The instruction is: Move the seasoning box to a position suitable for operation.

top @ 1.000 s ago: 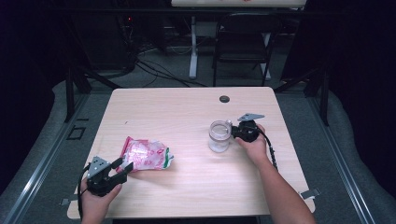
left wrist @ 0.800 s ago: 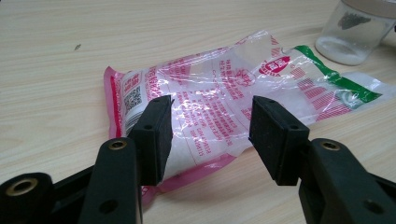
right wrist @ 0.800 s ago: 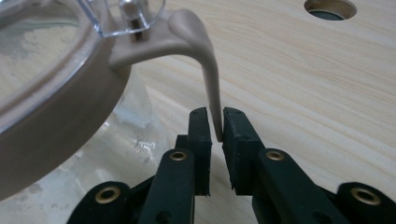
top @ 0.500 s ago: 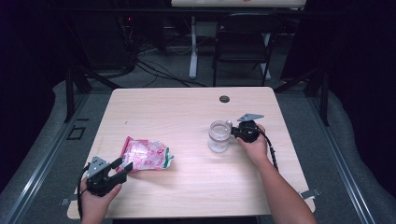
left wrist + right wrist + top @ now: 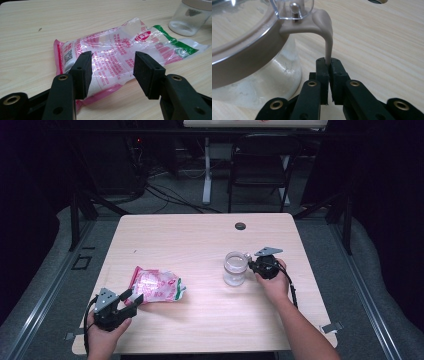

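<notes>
A clear glass jar with a beige-rimmed lid stands right of the table's middle, with white powder at its bottom. My right gripper comes at it from the right. Its jaws have just been closing and now pinch the lid's thin beige tab between the pads, so the right gripper is shut on it. A pink-and-white plastic bag lies flat at the front left. My left gripper stands open just short of the bag, its pads apart and touching nothing.
A round black grommet hole sits near the table's far edge. A dark folding chair and cables stand on the floor beyond. The jar is well past the bag's green end.
The right hand has shifted slightly beside the jar. The left hand, the bag and the jar stay where they were.
</notes>
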A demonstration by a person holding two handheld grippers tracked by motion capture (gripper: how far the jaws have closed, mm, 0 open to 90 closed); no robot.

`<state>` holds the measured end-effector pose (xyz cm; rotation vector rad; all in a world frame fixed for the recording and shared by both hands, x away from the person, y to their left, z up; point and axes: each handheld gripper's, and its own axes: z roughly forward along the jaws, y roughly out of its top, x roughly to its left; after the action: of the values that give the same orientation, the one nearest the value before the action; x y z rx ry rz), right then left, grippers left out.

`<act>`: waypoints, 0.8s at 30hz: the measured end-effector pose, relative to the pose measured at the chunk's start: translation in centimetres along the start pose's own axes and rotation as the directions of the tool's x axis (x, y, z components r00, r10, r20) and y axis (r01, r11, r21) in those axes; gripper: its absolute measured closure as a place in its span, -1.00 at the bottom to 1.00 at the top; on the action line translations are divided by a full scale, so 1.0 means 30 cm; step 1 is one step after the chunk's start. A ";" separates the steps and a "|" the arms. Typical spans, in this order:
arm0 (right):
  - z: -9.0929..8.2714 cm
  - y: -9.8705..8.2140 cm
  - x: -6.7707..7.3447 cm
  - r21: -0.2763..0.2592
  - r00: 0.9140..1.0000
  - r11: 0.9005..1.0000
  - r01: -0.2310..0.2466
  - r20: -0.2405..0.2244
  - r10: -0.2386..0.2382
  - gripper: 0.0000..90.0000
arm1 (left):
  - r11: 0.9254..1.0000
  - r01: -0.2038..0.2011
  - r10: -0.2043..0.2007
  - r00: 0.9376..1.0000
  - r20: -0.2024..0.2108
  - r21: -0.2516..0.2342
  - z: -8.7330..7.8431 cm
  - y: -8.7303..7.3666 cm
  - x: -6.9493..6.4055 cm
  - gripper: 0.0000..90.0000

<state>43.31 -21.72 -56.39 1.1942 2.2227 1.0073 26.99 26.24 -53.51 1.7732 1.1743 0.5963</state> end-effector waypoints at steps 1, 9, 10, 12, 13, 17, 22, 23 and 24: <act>-0.015 -0.008 0.012 0.008 1.000 1.000 -0.001 0.009 0.001 0.93 | 1.000 -0.001 0.001 1.000 0.001 -0.001 -0.001 0.000 -0.001 0.10; -0.088 -0.044 0.076 0.011 0.998 1.000 0.004 0.055 -0.004 0.90 | 1.000 -0.015 0.015 1.000 0.015 -0.005 -0.002 0.005 -0.020 0.10; -0.096 -0.049 0.083 0.009 0.998 1.000 -0.002 0.056 0.001 0.90 | 1.000 -0.022 0.022 1.000 0.018 -0.001 -0.002 0.006 -0.025 0.10; -0.127 -0.074 0.109 0.019 0.999 1.000 -0.012 0.048 0.011 0.90 | 1.000 -0.028 0.028 0.999 0.023 0.001 0.000 0.007 -0.034 0.10; -0.127 -0.074 0.109 0.019 0.999 1.000 -0.012 0.048 0.011 0.90 | 0.999 -0.034 0.034 0.999 0.025 0.000 0.002 0.007 -0.039 0.10; -0.159 -0.113 0.143 0.021 0.999 0.999 -0.037 0.026 0.037 0.90 | 0.998 -0.057 0.057 0.998 0.023 0.014 0.012 0.008 -0.052 0.10; -0.205 -0.148 0.197 0.036 1.000 0.999 -0.027 -0.005 0.027 0.89 | 0.998 -0.060 0.060 0.998 0.034 0.024 0.029 0.008 -0.061 0.10; -0.212 -0.151 0.207 0.034 1.000 0.999 -0.021 -0.003 0.021 0.88 | 0.997 -0.067 0.066 0.997 0.036 0.032 0.031 0.009 -0.062 0.10; -0.220 -0.154 0.212 0.034 1.000 0.999 -0.019 -0.006 0.019 0.87 | 0.997 -0.067 0.066 0.997 0.036 0.032 0.031 0.009 -0.062 0.10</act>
<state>33.12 -20.70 -55.77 1.2310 2.2458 0.9851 27.03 24.15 -53.57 1.8499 1.1107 0.5856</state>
